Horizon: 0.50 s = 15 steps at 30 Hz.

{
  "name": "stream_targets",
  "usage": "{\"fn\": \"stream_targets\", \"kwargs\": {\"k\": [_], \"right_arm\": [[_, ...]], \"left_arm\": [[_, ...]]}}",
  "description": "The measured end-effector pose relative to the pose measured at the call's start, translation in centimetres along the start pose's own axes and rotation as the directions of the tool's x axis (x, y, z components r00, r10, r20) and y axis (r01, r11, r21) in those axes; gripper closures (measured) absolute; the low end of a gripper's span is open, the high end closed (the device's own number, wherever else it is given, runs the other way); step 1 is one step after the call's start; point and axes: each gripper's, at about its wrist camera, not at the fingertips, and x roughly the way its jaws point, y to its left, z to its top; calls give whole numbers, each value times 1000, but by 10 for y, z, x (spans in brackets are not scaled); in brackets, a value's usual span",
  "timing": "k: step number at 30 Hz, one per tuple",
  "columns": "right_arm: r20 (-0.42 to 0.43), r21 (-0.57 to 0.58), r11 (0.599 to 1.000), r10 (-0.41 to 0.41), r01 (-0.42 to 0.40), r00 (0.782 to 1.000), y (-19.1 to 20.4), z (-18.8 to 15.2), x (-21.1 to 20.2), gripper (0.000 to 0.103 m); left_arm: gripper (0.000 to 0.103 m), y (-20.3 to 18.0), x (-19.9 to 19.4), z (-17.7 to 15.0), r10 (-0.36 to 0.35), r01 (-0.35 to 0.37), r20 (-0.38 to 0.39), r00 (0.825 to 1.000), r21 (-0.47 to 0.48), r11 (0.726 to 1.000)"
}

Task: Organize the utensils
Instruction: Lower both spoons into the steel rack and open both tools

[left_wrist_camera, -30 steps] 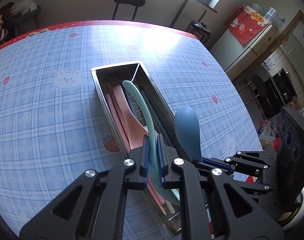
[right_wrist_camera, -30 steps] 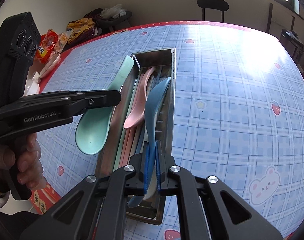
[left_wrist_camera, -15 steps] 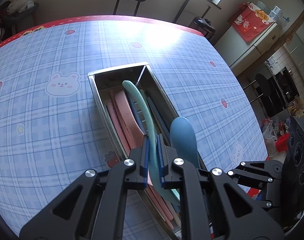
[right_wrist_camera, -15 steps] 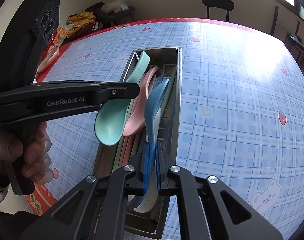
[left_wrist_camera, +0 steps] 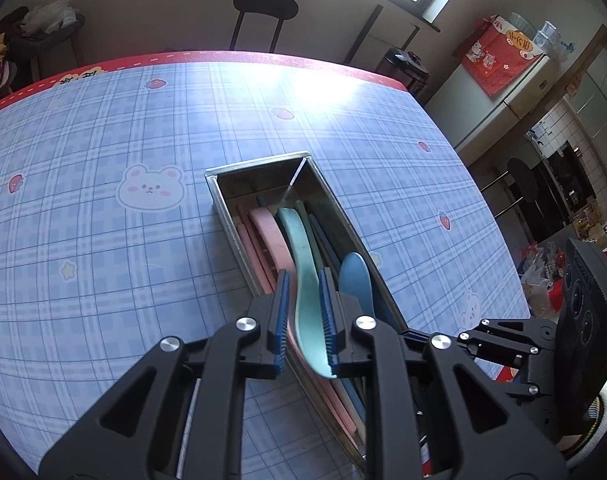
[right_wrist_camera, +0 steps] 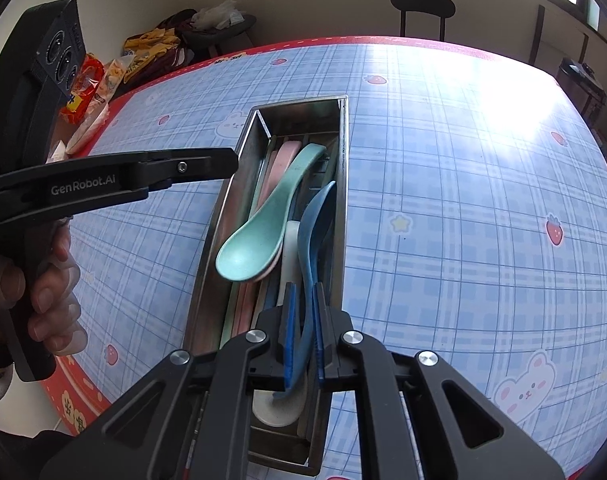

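Left wrist view
- Left gripper (left_wrist_camera: 305, 316): released; its jaws had just been opening. The mint spoon (left_wrist_camera: 303, 264) lay between the blue pads (left_wrist_camera: 282, 312), a gap showing on the left side, and looked close to or against the right pad.
- Mint spoon: lay in the metal tray (left_wrist_camera: 227, 216), handle toward 12 o'clock, bowl toward 6 o'clock, on top of the pink utensils (left_wrist_camera: 269, 240).
- Blue spoon (left_wrist_camera: 357, 280): at 3 o'clock of the mint spoon, inside the tray by its right wall.
- Right gripper: body seen at 4 o'clock; its jaws were hidden here.
- Counter (left_wrist_camera: 103, 200): blue plaid cloth with bears and strawberries, red border.

Right wrist view
- Right gripper (right_wrist_camera: 303, 332): released; its jaws had just been opening. The blue spoon (right_wrist_camera: 309, 248) stood on edge between the pads; a gap showed on each side.
- Mint spoon (right_wrist_camera: 259, 240): lay free in the tray (right_wrist_camera: 223, 208), bowl up, at 10 o'clock of the gripper.
- White spoon (right_wrist_camera: 289, 248): under the blue spoon.
- Left gripper (right_wrist_camera: 223, 162): at 9 o'clock, tips at the tray's left wall, held by a hand (right_wrist_camera: 43, 288).
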Motion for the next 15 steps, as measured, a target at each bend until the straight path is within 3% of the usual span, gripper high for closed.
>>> {"fn": "stream_targets", "kwargs": {"k": [8,15], "right_arm": [[46,33,999,-24,22,999,3,0,-24,64],[103,45,998,-54,49,993,14,9,-55,33]], "left_arm": [[78,9,-42,-9,34,-34,54,998,12,999],[76,16,-90,-19,71,-75,105,992,34,997]]}}
